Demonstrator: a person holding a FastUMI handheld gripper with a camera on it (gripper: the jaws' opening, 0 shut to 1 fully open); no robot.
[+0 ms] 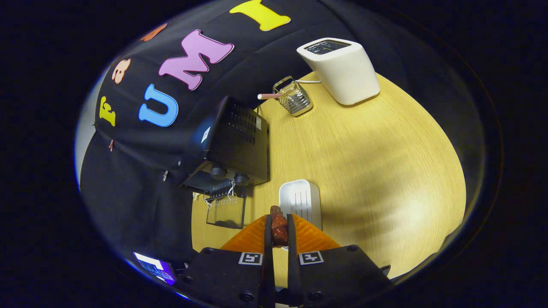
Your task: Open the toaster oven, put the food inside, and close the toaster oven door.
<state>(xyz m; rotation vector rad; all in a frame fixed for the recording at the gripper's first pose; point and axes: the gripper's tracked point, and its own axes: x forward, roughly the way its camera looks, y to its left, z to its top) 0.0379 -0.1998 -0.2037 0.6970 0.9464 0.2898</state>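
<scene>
We list: a knobbly, glazed reddish-brown food piece (278, 226), clamped between the gripper (279, 231) fingers above a ribbed white tray (301, 198). Left of it, a boxy black toaster oven (237, 143), glass door (226, 210) dropped open. Far right, a smooth white toaster (342, 68) and a wire basket (294, 97). Pale woodgrain table (376, 171).
</scene>
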